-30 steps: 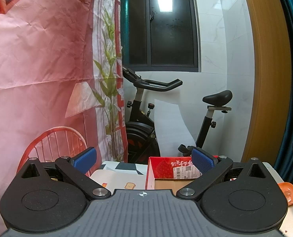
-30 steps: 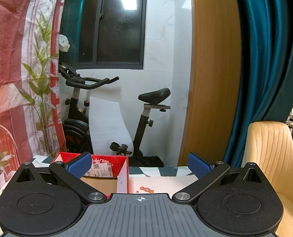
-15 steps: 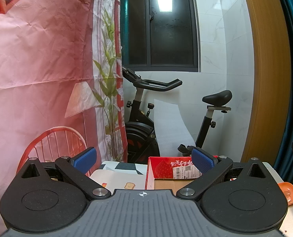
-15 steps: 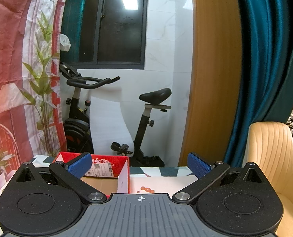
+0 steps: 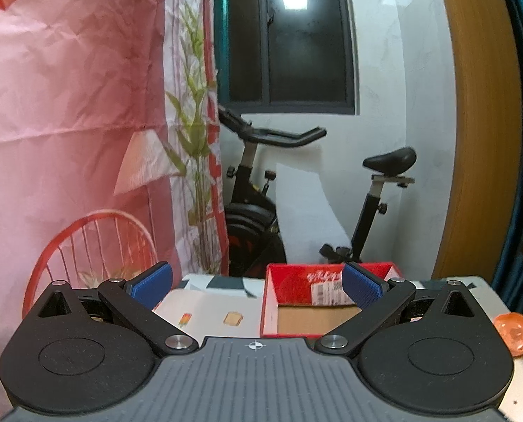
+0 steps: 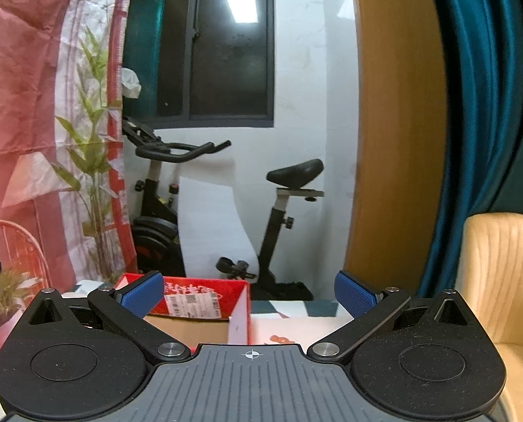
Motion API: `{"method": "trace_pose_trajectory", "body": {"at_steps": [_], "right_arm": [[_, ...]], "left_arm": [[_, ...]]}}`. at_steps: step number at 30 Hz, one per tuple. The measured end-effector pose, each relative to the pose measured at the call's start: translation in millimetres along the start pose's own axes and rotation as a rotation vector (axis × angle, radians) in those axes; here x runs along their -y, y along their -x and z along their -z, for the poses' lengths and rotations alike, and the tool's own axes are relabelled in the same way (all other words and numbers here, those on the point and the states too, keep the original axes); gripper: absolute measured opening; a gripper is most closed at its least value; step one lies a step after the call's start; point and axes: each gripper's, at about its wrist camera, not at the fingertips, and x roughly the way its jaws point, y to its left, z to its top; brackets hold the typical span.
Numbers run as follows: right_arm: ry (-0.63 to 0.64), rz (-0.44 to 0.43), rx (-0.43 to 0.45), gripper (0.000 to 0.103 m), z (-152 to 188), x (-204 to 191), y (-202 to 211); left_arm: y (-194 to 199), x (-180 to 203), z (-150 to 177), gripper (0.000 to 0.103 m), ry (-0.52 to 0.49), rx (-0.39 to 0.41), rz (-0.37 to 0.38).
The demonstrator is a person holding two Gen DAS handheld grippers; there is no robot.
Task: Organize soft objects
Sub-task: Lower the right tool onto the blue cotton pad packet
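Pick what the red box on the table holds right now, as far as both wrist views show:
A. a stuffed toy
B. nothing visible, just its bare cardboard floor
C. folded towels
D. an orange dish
B: the red box shows only bare brown cardboard inside, in both wrist views.

Both cameras now tip slightly downward: the red box [image 5: 326,302] shows more of its cardboard floor, and the exercise bike [image 6: 226,218] sits a little higher.
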Motion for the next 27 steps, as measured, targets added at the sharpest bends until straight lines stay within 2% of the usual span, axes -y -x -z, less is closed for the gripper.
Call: {"method": "trace_pose_trajectory", "body": {"at_steps": [7,14,21,25,27], "right_arm": [[-0.086,-0.07,0.025,0.103,29.6,15.5,-25.8],[-0.065,-0.083,-0.024,0.103,79.1,-0.3,-63.7],[-0.015,-0.148,-0.172,0.103,119.9,-24.8,-95.4],[0.057,-0.14,-0.197,0.103,141.3,-40.2,-103.4],[0.061,-0.162,-0.214,0.103,151.8,-43.5,-107.6]], "left_arm": [[-21.9,-0.7,30.7,0.103,-0.037,-0.059,-0.07],[-57.2,-9.9,71.0,0.103,-0.031,-0.2,-0.071],[-77.1,-13.8,111.6,0.103,-0.023,-0.28,-0.03],[-84.8,-12.1,130.8,0.103,0.017,-0.311,0.002],[-90.4,-9.9,139.7,0.103,0.019,-0.334,0.014]]}}
